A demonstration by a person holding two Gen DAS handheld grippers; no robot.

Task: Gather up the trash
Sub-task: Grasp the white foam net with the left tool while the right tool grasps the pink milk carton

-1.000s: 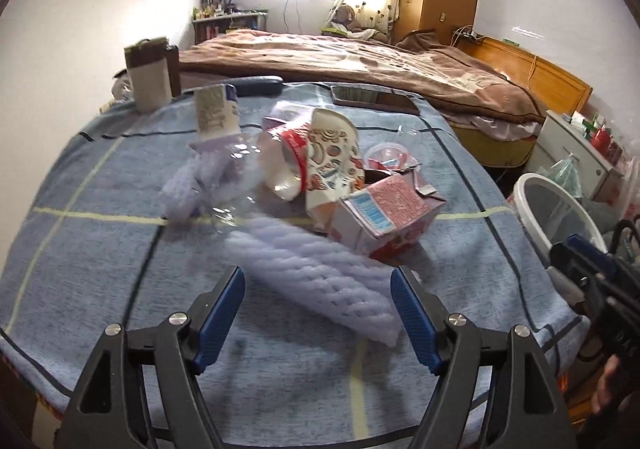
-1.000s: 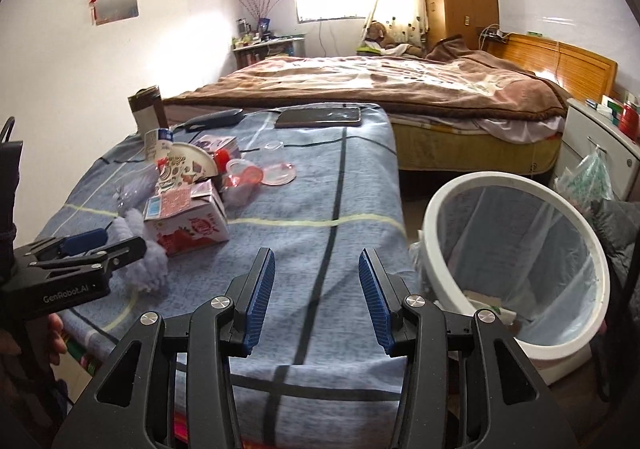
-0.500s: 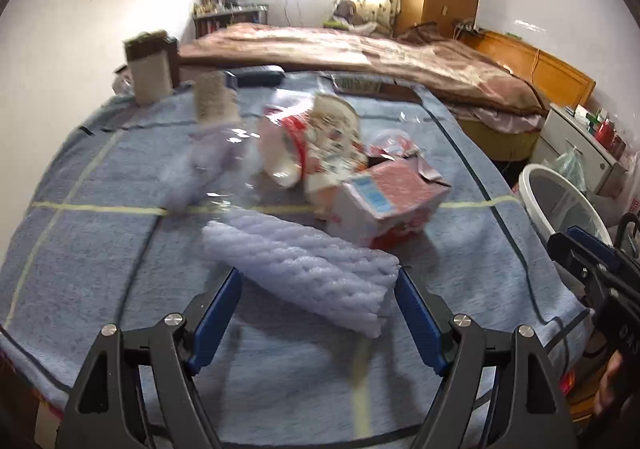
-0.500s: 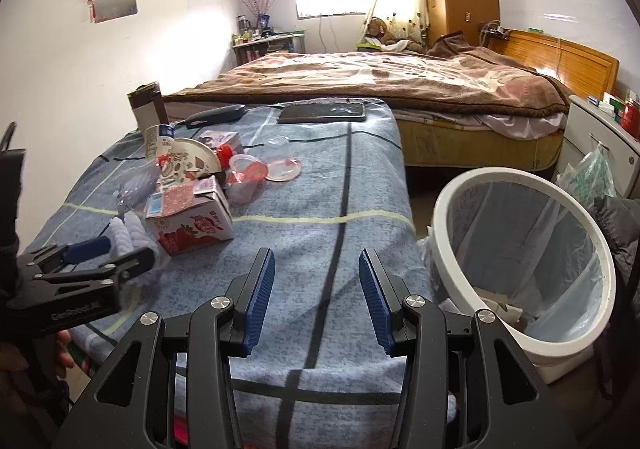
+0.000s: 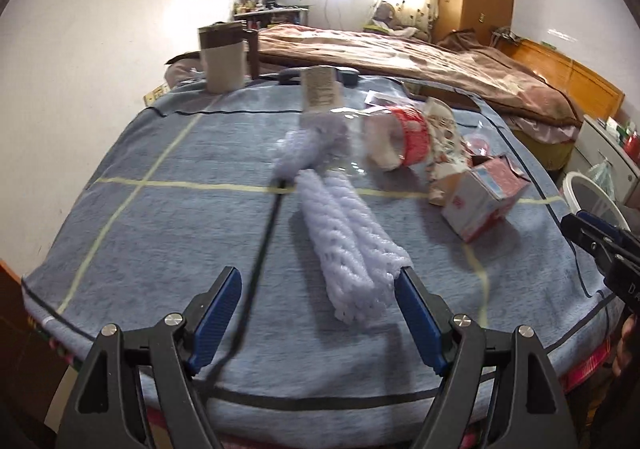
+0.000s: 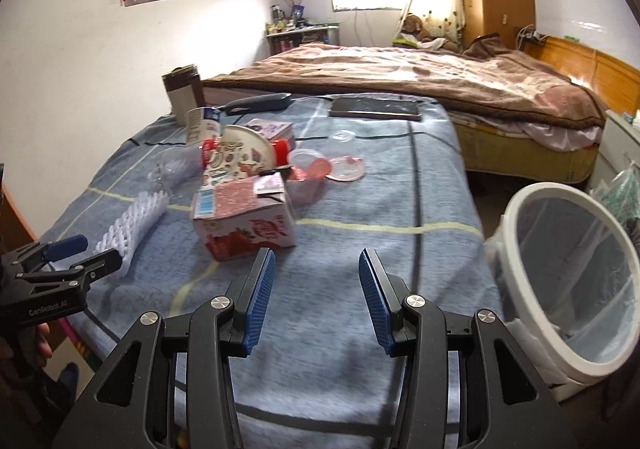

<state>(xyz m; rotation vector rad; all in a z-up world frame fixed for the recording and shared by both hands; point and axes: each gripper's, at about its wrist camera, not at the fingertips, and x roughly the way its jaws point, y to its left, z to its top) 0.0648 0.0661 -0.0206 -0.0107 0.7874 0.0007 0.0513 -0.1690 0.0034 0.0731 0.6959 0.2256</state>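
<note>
A white foam net sleeve (image 5: 352, 249) lies on the blue blanket-covered table (image 5: 160, 241); its near end sits between the fingers of my open left gripper (image 5: 320, 305), beside the right finger. The sleeve also shows in the right wrist view (image 6: 132, 221). Behind it lie a pink carton (image 5: 484, 197), a red-and-white paper cup (image 5: 412, 137) and a clear plastic bottle (image 5: 320, 105). My right gripper (image 6: 316, 289) is open and empty over the table's near edge, just in front of the pink carton (image 6: 244, 221). A white-rimmed trash bin (image 6: 568, 281) stands right of the table.
A brown-and-white box (image 5: 224, 61) stands at the table's far left corner. A dark tablet (image 6: 374, 109), a dark case (image 6: 256, 103) and clear lidded cups (image 6: 316, 169) lie further back. A bed (image 6: 440, 85) lies beyond, with a white cabinet (image 6: 620, 137) to the right.
My left gripper has swung left and closed in on the foam sleeve, whose end now lies between the fingers. My right gripper has moved left toward the pink carton, away from the bin.
</note>
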